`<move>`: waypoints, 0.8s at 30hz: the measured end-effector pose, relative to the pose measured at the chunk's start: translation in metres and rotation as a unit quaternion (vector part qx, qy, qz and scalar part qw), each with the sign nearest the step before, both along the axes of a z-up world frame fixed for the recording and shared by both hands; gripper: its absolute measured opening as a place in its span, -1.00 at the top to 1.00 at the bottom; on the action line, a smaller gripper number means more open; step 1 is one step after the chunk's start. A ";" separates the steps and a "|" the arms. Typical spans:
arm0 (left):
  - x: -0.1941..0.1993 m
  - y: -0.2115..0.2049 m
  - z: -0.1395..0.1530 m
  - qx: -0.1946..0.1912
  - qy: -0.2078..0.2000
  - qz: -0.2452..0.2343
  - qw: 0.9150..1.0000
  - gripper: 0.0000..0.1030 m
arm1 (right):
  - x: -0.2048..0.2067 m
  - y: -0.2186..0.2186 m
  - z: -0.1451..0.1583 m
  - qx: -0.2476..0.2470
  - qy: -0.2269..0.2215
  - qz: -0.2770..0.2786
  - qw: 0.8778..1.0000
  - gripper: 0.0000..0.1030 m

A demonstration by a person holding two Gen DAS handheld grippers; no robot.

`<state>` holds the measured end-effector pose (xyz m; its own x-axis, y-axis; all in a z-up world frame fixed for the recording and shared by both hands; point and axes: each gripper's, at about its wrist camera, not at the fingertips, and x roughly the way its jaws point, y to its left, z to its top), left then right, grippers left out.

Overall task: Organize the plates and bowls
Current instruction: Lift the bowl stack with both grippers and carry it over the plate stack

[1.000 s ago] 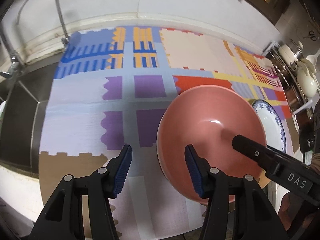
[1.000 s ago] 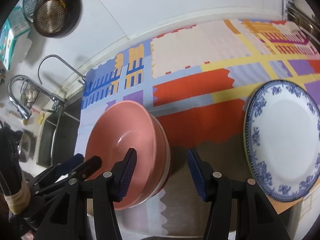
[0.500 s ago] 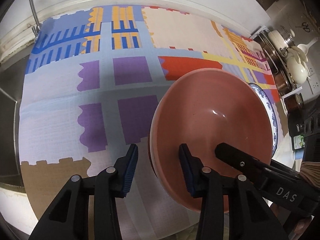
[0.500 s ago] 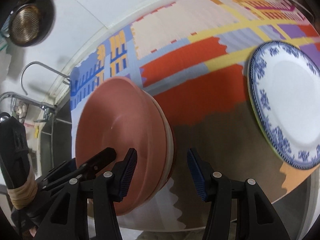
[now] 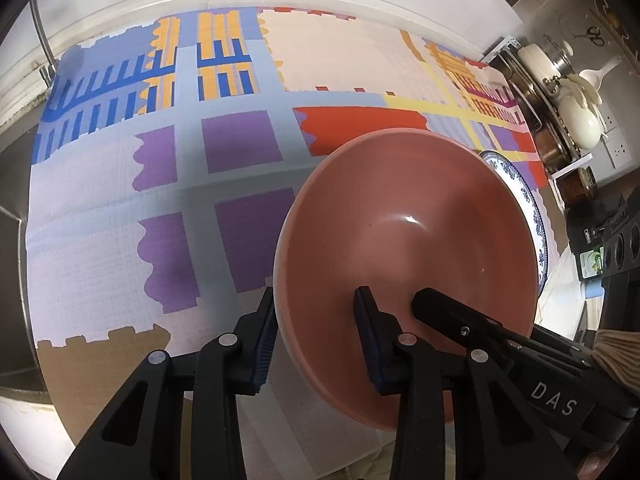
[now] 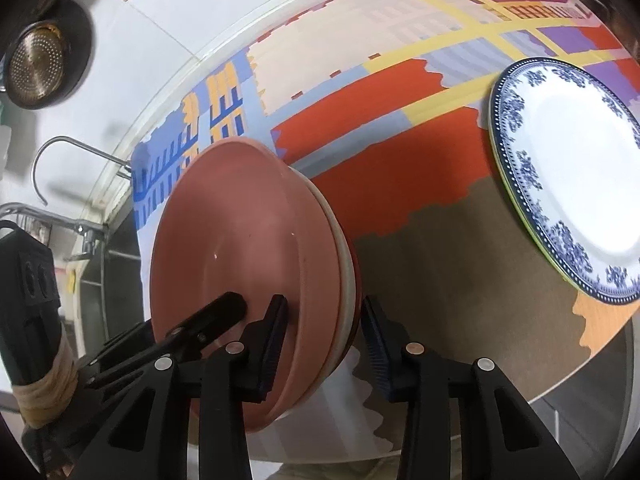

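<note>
A stack of bowls, with a pink bowl (image 5: 408,232) (image 6: 248,240) on top and white and red rims below it, stands on the colourful mat (image 5: 120,240). My left gripper (image 5: 316,336) straddles the stack's left rim, one pad outside and one inside; its jaws are closing and the pads touch the wall. My right gripper (image 6: 326,340) straddles the opposite rim, jaws closing, with a thin gap still at the outer pad. Each view also shows a finger of the other gripper inside the bowl. To the right lies a blue-and-white plate (image 6: 576,176) (image 5: 532,216).
A sink (image 6: 112,272) with a curved faucet (image 6: 76,148) lies left of the mat. A colander (image 6: 38,60) hangs on the wall. Pots and lids (image 5: 560,80) crowd the far right. The counter's front edge runs just below the grippers.
Both grippers have sunk onto the bowl stack's rims and their jaws have narrowed around them. The left outer pad now meets the bowl wall. The bowls and plate have not moved.
</note>
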<state>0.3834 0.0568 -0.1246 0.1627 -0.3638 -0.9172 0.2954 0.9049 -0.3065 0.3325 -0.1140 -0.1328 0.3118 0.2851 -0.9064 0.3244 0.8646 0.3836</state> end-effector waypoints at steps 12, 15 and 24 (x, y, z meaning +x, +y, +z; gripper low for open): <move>-0.001 -0.003 0.008 0.003 -0.013 -0.016 1.000 0.28 | -0.011 -0.001 0.004 0.005 -0.003 -0.039 0.999 0.25; -0.002 -0.004 0.013 0.000 -0.022 -0.020 1.000 0.28 | -0.014 -0.002 0.008 0.005 -0.011 -0.045 0.999 0.25; -0.007 -0.024 0.038 -0.008 -0.053 -0.042 0.998 0.28 | -0.024 -0.014 0.028 -0.005 -0.040 -0.055 0.998 0.25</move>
